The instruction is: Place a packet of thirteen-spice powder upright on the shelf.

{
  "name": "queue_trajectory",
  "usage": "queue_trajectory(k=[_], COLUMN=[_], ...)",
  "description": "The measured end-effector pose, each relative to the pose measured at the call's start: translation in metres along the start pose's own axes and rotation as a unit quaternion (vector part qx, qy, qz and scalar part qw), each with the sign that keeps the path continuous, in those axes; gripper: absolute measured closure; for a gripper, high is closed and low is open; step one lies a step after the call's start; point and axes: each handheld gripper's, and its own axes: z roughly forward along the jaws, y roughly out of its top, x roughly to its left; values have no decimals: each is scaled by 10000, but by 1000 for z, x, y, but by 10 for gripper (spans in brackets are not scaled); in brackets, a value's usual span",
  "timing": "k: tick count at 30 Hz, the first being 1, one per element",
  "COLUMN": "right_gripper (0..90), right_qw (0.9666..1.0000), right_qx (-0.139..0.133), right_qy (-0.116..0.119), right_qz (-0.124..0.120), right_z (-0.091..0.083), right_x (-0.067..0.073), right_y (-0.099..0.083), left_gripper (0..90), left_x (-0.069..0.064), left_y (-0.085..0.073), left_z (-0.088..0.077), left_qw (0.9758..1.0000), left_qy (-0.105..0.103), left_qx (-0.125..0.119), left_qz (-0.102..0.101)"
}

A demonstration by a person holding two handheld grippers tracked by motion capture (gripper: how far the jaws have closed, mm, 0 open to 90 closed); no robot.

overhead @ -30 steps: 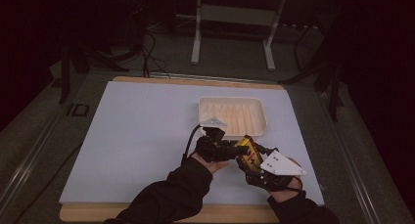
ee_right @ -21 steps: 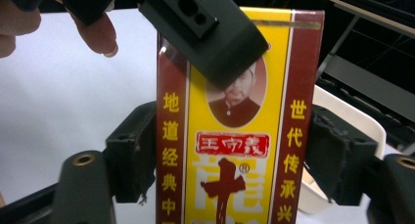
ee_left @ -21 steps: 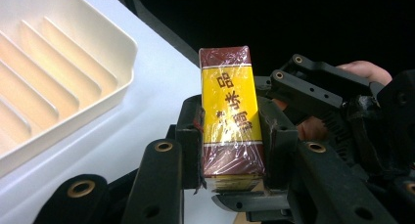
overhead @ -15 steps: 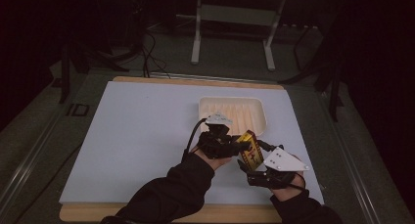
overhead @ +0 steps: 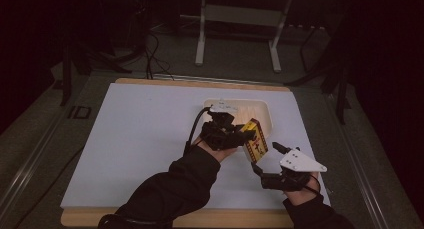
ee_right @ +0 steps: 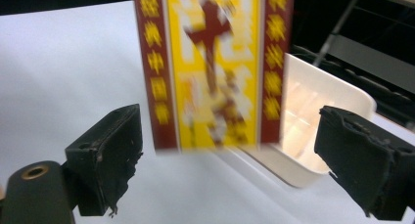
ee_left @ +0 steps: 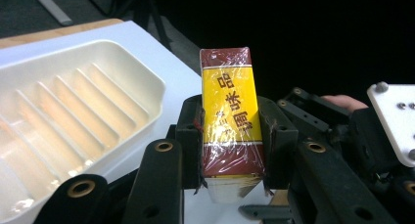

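the left gripper (ee_left: 230, 150) has its fingers clenched on a flat rectangular box (ee_left: 230, 111) (yellow and maroon, in glossy film) held above the white surface (overhead: 140, 139) beside a ribbed cream plastic tray (ee_left: 73, 116). the right gripper (ee_right: 235, 155) has just been opening; its rough black fingers stand released, the box between them untouched.

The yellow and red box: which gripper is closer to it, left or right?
Left. The left gripper is clamped on the yellow and red box, pads on both sides. The right gripper has just opened its jaws and sits apart from the box.
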Motion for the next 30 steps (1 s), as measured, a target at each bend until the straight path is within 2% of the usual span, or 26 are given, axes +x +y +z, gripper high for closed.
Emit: queue_trajectory(k=[3,7,10,11,15,21,26,28,29,30], right_gripper=[106,106,106,106,106,111,111,112,112,112], right_qw=[10000,9999,9998,9998,9997,9996,9996,9995,9995,9995], right_qx=[8,-10,-56,-62,-62,-47,-56,-57,-58,-68], right_qy=[-76,-64,-60,-47,-64,4,-8,9,34,33], right_qz=[8,141,176,175,232,287,293,298,312,309], right_z=[-3,-8,-11,-12,-13,-12,-11,-10,-10,-10], right_x=[-4,-7,-7,-8,-9,-8,-8,-8,-8,-7], right_y=[-2,-3,-5,-5,-7,-9,-11,-11,-11,-11], left_gripper=[686,686,686,686,686,687,687,687,687,686], left_x=[3,9,13,15,22,36,47,50,53,55], left_y=[7,15,19,20,25,32,38,39,42,43], left_z=[-5,-8,-9,-10,-11,-11,-9,-8,-7,-6], left_qw=[9998,9990,9987,9984,9969,9934,9889,9883,9864,9858], left_qy=[168,417,477,535,755,1110,1441,1488,1590,1625], left_qx=[-85,-155,-182,-191,-218,-282,-293,-287,-328,-335], left_qz=[-23,-2,19,64,31,-97,-198,-191,-239,-273])
